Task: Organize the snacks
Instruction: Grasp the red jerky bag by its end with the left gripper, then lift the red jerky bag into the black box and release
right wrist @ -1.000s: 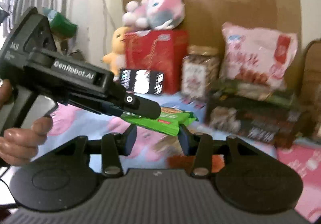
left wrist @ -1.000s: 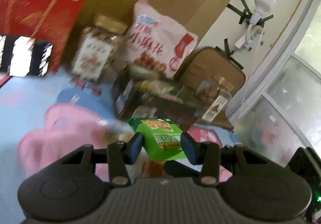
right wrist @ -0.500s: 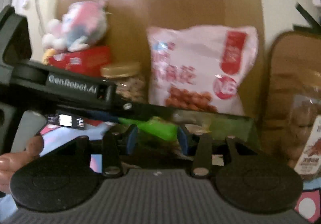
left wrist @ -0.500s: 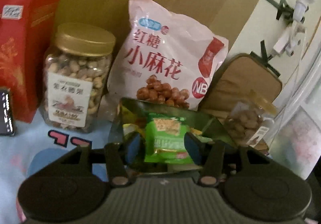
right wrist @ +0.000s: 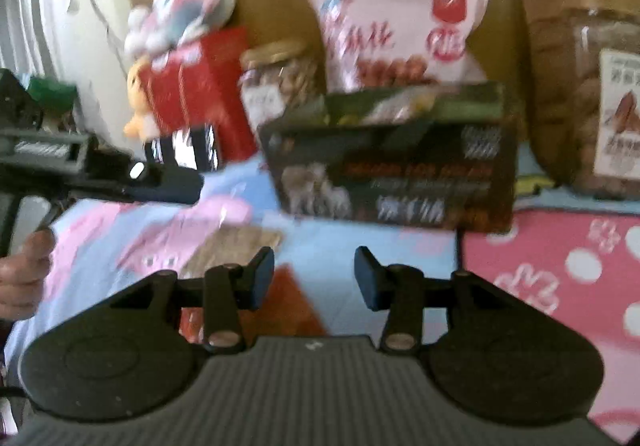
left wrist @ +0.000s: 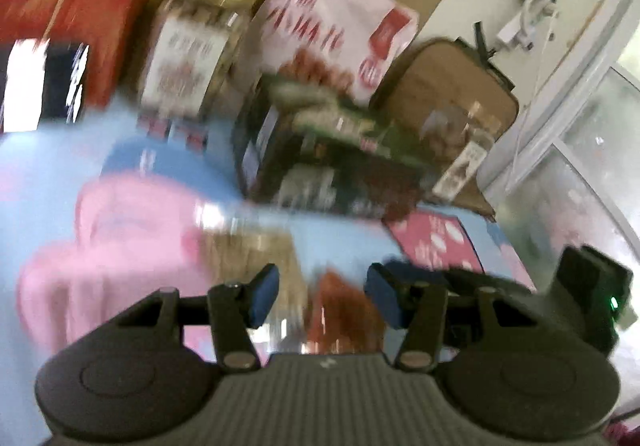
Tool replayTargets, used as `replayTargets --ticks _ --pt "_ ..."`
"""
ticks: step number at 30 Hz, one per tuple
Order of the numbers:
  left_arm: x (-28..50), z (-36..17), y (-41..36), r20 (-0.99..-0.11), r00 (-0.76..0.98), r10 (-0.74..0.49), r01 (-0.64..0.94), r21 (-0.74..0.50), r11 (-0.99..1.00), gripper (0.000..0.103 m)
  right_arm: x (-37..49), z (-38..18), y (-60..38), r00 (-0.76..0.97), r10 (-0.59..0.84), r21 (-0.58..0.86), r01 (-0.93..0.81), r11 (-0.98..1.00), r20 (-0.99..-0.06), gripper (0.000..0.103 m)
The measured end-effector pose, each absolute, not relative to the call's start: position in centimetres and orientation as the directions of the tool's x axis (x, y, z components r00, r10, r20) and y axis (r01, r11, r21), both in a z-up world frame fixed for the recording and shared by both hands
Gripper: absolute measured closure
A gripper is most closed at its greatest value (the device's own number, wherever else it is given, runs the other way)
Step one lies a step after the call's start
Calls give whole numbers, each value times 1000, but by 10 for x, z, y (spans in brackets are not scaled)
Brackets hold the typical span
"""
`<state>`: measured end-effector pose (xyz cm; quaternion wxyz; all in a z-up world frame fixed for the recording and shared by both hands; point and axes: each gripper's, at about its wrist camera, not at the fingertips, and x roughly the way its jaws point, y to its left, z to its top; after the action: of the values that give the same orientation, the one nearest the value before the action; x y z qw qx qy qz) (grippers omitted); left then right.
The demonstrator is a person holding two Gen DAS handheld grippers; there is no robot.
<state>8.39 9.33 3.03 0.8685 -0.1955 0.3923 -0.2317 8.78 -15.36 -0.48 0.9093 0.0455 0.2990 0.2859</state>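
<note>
Both hand-held grippers hang over the pink-and-blue mat with their jaws spread and nothing between them: the left gripper (left wrist: 322, 296) and the right gripper (right wrist: 315, 278) each show only cloth and loose packets beyond the pads. Biggest of the snacks against the cardboard backing is the pink bag of twists (right wrist: 400, 18), then the red gift box (right wrist: 200, 86), the dark open-topped box (right wrist: 394, 162) in front of the bag, the gold-lidded nut jar (right wrist: 280, 82), and a second jar (right wrist: 592, 86) at the far right. On the mat just ahead of the pads lie an orange-red packet (left wrist: 342, 316) and a tan packet (right wrist: 232, 250), both too blurred to read. The step in hand looks like a return trip for another loose item; the next move calls for lowering one gripper onto a packet, closing on its edge, and carrying it to the dark box. Half a second ago the left gripper held a green packet over that box; now its pads are bare and it has pulled back, the green packet presumably inside, though blur hides it.
</note>
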Motion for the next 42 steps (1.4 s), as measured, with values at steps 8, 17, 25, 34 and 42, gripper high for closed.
replayTargets --ticks 8,17,25,34,42 --pt "60 0 97 -579 547 -605 151 -642 751 40 83 -14 -141 657 508 247 -453 857 -558 57" --pt "59 -7 65 -597 515 -615 195 -617 762 80 46 -17 -148 687 507 315 -397 862 -521 61" --pt "48 -10 68 -564 485 -668 209 -667 715 73 -1 -20 -190 668 555 453 -347 821 -496 61" --pt "50 -5 47 -545 495 -677 237 -665 708 70 -11 -23 -173 674 559 401 -398 825 -482 61" --pt "48 4 48 -526 510 -680 290 -639 712 93 -17 -23 -164 703 525 283 -442 851 -480 47"
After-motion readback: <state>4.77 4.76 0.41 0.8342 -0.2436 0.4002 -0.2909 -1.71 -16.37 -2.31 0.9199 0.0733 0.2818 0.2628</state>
